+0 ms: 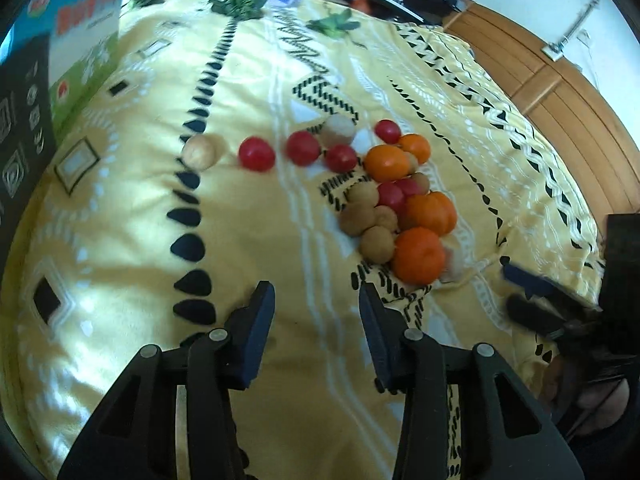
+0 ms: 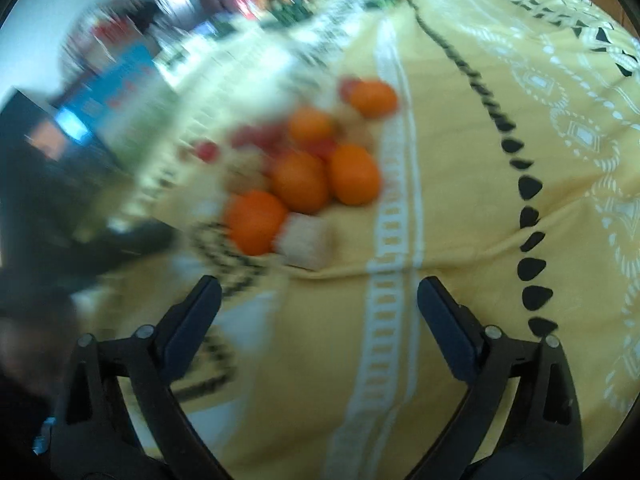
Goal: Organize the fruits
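oranges [image 1: 418, 255], four; tomatoes [image 1: 256, 153], six

Hovering over yellow patterned blanket [image 2: 460, 184], right gripper [image 2: 318, 308] standing with jaws spread wide, gripping nothing. Sitting at 11 o'clock beyond the fingertips: cluster of oranges [image 2: 300, 180], motion-blurred, with red fruits [image 2: 260, 136] blurring behind. Pale blurred object [image 2: 306, 244] touching nearest orange [image 2: 256, 220].

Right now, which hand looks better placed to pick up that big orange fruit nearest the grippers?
Probably the right. The right gripper is open wide, with the nearest orange just ahead of it. The left gripper is open more narrowly, the fruit off to its right.
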Motion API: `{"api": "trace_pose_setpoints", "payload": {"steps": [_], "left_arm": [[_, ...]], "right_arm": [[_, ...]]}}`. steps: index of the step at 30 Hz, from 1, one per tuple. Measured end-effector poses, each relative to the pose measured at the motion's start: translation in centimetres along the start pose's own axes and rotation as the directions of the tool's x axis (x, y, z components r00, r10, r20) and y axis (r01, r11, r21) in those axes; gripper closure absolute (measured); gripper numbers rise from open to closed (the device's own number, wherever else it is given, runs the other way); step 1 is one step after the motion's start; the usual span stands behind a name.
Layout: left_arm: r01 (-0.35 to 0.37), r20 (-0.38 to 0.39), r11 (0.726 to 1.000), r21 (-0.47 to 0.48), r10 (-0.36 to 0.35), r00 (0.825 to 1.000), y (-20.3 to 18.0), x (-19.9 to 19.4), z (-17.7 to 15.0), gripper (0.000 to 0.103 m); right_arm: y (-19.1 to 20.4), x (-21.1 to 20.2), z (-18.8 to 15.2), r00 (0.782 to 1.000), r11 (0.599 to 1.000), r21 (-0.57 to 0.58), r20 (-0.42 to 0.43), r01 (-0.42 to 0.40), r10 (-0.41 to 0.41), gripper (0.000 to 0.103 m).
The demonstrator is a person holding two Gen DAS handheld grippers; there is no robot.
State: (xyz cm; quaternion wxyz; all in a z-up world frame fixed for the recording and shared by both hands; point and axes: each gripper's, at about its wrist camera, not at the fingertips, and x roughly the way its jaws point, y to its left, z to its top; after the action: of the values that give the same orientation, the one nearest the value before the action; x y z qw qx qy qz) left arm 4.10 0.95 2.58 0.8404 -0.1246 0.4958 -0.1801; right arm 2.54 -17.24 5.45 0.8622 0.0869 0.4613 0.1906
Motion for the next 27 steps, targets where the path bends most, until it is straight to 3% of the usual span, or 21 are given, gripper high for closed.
{"api": "trace_pose_setpoints", "payload": {"steps": [3,5,6,7,10,19,23,25,27], "left_arm": [[-0.017,0.014,1.000,0.023,0.017,1.000,-0.3,0.0,-0.3,0.058],[-0.035,0.026,0.999,0.038,0.034,0.999,-0.7,-0.3,-0.5,0.058],[-0.045,0.032,0.998,0.045,0.044,0.999,-0.8,-0.4,-0.5,0.058],[-0.054,0.040,0.997,0.054,0.052,0.998,-0.9,-0.6,-0.6,0.058],[-0.060,0.048,0.996,0.059,0.058,0.997,-0.8,-1.0,-0.7,0.058],[-0.052,0.055,0.998,0.045,0.049,0.997,-0.9,-1.0,-0.3,0.058],[-0.054,0.063,0.997,0.046,0.051,0.997,-1.1,-1.3,-0.2,0.058],[-0.055,0.064,0.997,0.046,0.052,0.997,-1.3,-1.3,-0.1,0.058],[-0.051,0.067,0.997,0.051,0.047,0.997,-1.5,-1.5,0.0,0.058]], "right_arm": [[0.9,-0.9,1.4,0.998,1.000,-0.020,0.057,-0.008,0.009,0.005],[1.2,-0.4,2.8,0.998,0.999,-0.029,0.038,-0.045,0.046,0.021],[1.1,0.1,3.4,0.999,0.999,-0.032,0.025,-0.042,0.043,0.044],[1.1,1.1,4.1,0.999,0.999,-0.036,-0.004,-0.034,0.034,0.052],[0.5,2.6,4.9,0.999,1.000,-0.023,-0.041,-0.019,0.018,0.052],[2.6,5.8,5.3,0.992,0.980,-0.184,-0.083,0.082,-0.098,0.053],[2.6,5.6,4.6,0.987,0.964,-0.233,-0.062,0.127,-0.145,0.060],[2.3,5.2,4.2,0.987,0.961,-0.240,-0.048,0.138,-0.154,0.073],[1.9,4.3,4.3,0.992,0.973,-0.202,-0.039,0.109,-0.119,0.073]]}}
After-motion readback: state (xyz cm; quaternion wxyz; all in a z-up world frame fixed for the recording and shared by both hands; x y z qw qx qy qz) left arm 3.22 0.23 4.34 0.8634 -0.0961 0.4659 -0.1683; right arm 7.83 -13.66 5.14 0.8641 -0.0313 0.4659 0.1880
